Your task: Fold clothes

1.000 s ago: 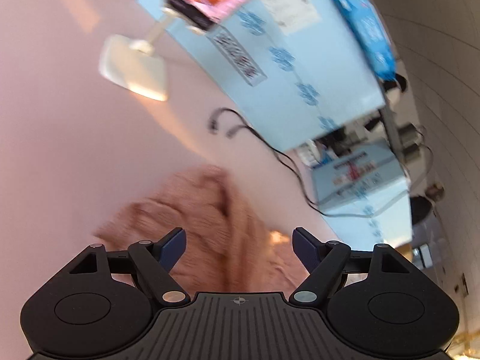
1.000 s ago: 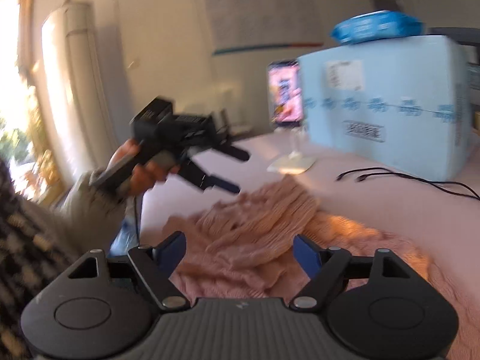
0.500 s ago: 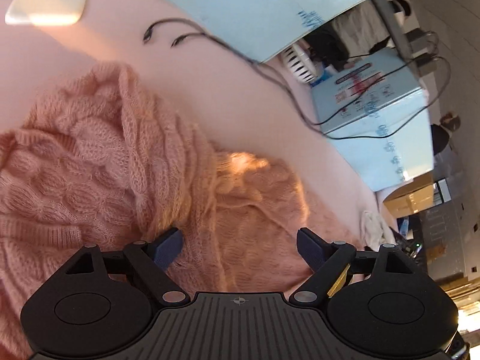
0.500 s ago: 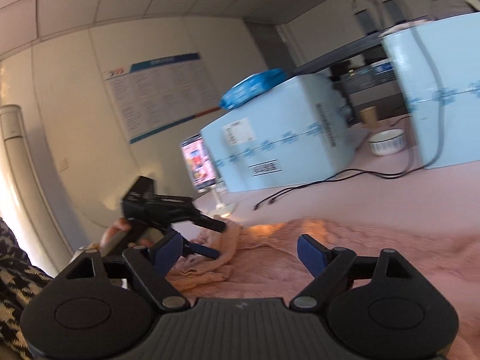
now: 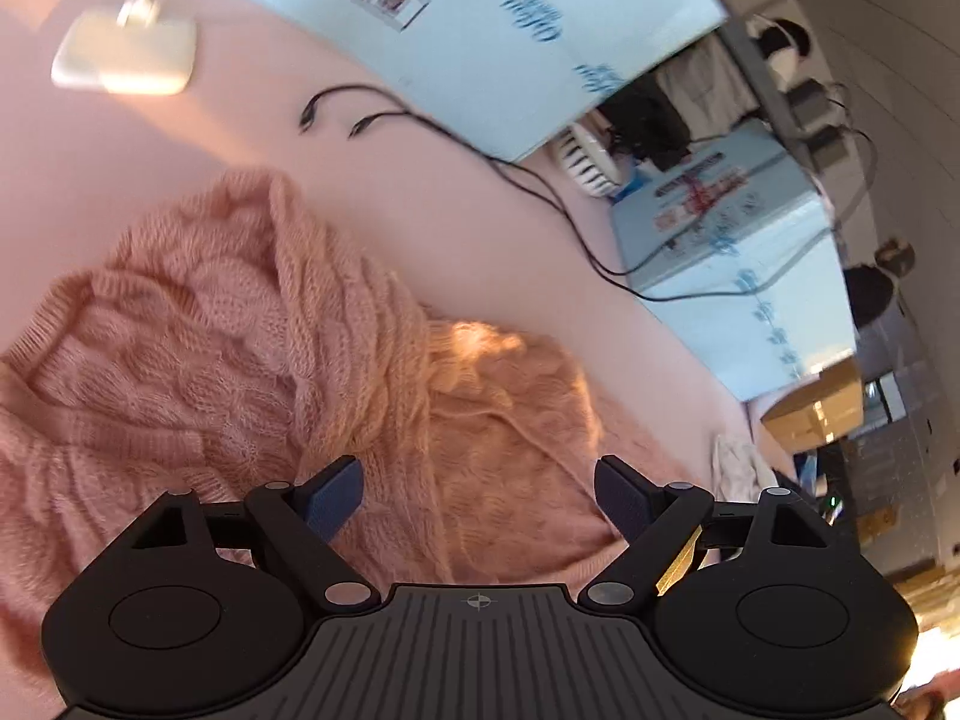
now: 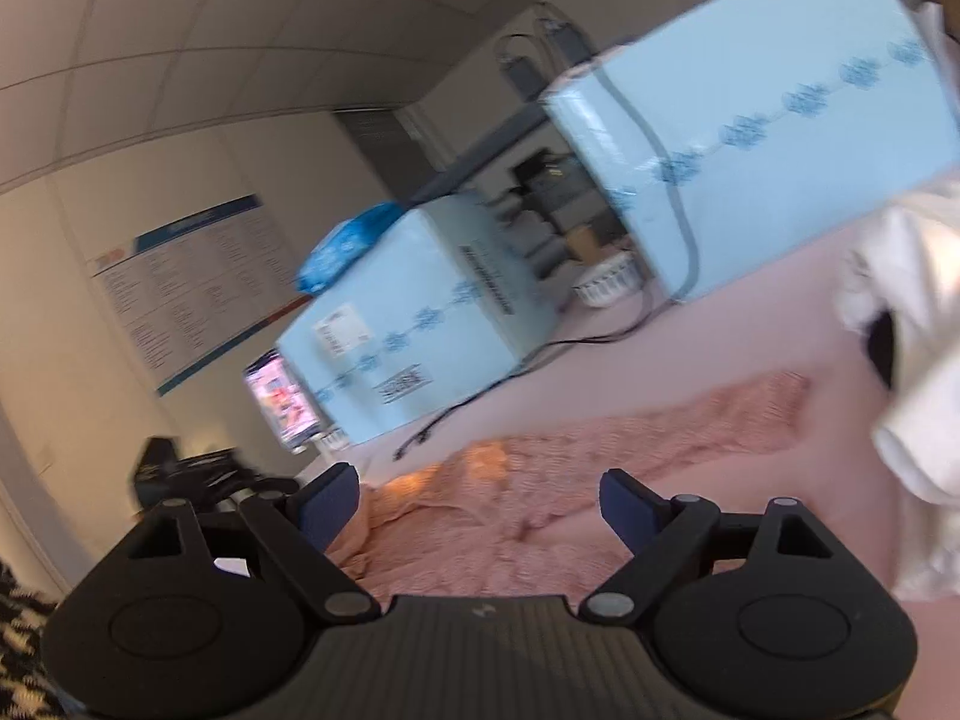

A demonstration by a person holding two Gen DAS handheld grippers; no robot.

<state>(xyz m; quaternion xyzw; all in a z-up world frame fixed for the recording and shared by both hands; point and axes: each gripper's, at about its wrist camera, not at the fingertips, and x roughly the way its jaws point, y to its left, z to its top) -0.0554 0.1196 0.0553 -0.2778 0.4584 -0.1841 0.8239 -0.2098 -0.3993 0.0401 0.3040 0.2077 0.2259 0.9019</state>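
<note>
A pink cable-knit sweater (image 5: 252, 360) lies crumpled on the pink table (image 5: 150, 144). My left gripper (image 5: 477, 495) hovers just above its middle, open and empty. In the right wrist view the sweater (image 6: 540, 480) stretches out with one sleeve (image 6: 720, 414) lying flat to the right. My right gripper (image 6: 480, 501) is open and empty above the sweater's near edge. The left gripper (image 6: 198, 474) shows at the far left of that view, blurred.
Light blue boxes (image 5: 480, 30) (image 6: 420, 312) stand along the far side. Black cables (image 5: 510, 180) trail over the table. A phone on a white stand (image 5: 126, 54) (image 6: 282, 402) sits left. A white garment (image 6: 918, 360) lies at the right. A small white bowl (image 6: 606, 282) sits between the boxes.
My left gripper has drawn back slightly, showing more table and the white stand. My right gripper has swung and tilted right, bringing the sleeve and white garment into view. Both stay open.
</note>
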